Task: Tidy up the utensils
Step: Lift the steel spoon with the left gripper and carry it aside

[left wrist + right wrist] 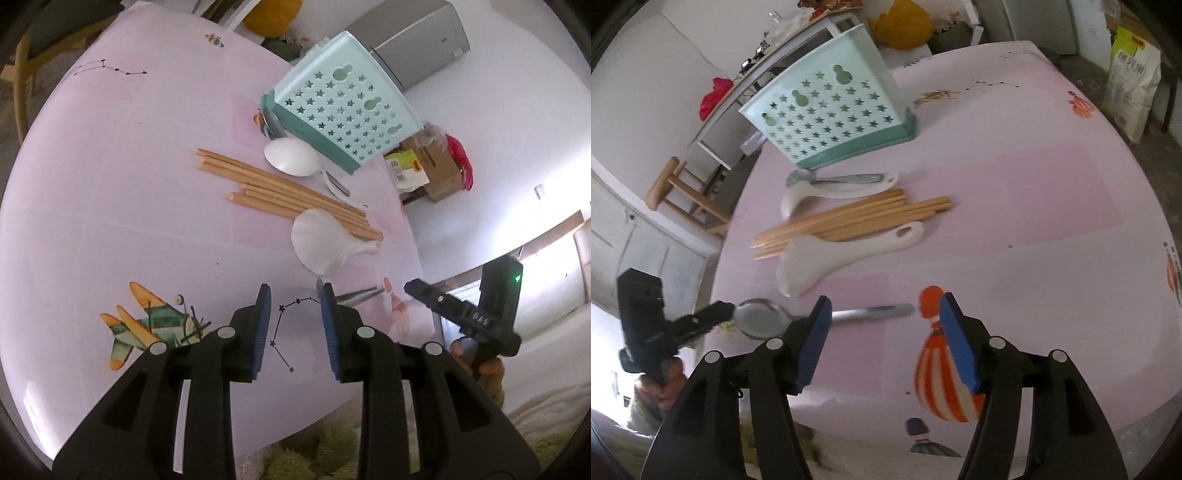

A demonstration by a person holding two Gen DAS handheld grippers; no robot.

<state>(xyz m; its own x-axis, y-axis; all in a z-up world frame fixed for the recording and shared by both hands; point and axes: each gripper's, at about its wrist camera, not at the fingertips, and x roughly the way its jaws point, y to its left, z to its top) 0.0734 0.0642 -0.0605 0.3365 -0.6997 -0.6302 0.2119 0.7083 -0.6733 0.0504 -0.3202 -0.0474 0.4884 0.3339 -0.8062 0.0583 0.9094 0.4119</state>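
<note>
Pick-up step, nothing racked yet. Chopsticks (849, 221), white spoons and rice paddle (842, 251) lie on surface just in front of utensil holder (831, 114); metal spoon (798, 317) farther out. Left claw (295, 328) and right claw (882, 339) both open, empty. Next: right closes on metal spoon handle.

The table (1015, 206) wears a smooth, faintly glossy pink printed cover, and the chopsticks (849, 221) on it are matt, pale wood. The star-pierced utensil holder (827, 114) is satin mint plastic, the two rice paddles (846, 251) smooth white plastic. The spoon (764, 319) is shiny metal; both grippers' pads (955, 347) are ribbed blue rubber on black plastic.
</note>
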